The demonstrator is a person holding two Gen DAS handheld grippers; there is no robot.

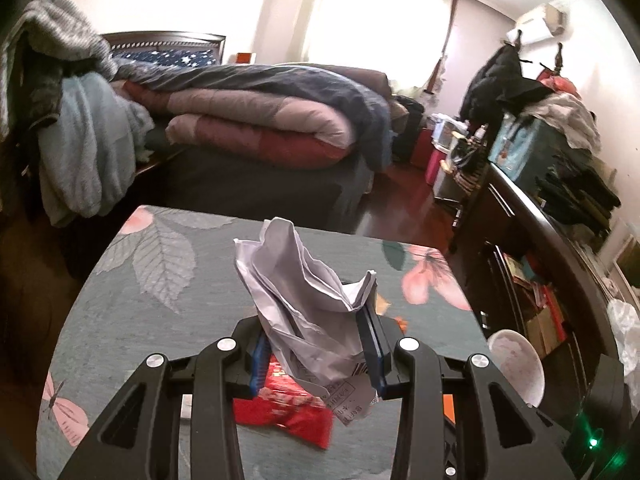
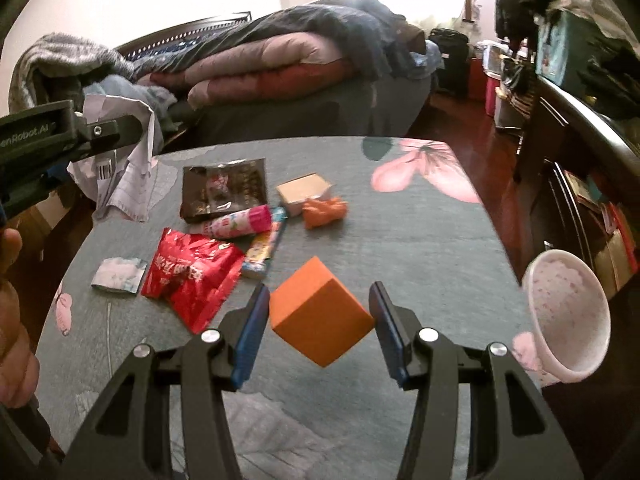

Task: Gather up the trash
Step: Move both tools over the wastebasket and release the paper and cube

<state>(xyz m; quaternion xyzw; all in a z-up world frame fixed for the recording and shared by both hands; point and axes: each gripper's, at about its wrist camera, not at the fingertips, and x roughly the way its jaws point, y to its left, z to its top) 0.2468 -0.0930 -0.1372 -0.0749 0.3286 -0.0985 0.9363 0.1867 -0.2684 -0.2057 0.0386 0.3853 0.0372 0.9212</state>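
My left gripper (image 1: 316, 344) is shut on a crumpled white paper (image 1: 304, 292) and holds it above the table; it also shows at the left of the right wrist view (image 2: 124, 160). Below it lies a red snack wrapper (image 1: 288, 408), which the right wrist view also shows (image 2: 192, 276). My right gripper (image 2: 318, 328) is open around an orange box (image 2: 320, 316); the fingers stand on both sides of it with a small gap. Further on the table lie a black wrapper (image 2: 224, 192), a pink-capped tube (image 2: 240, 222), a colourful stick pack (image 2: 264, 252), a small cardboard box (image 2: 304, 192), an orange crumpled piece (image 2: 324, 210) and a small pale packet (image 2: 118, 276).
The table (image 2: 420, 248) has a grey-green flowered cloth. A pink-white bowl (image 2: 568, 316) stands at its right edge, also in the left wrist view (image 1: 516, 364). A bed with piled quilts (image 1: 260, 120) lies beyond the table. A dark cluttered cabinet (image 1: 552, 248) runs along the right.
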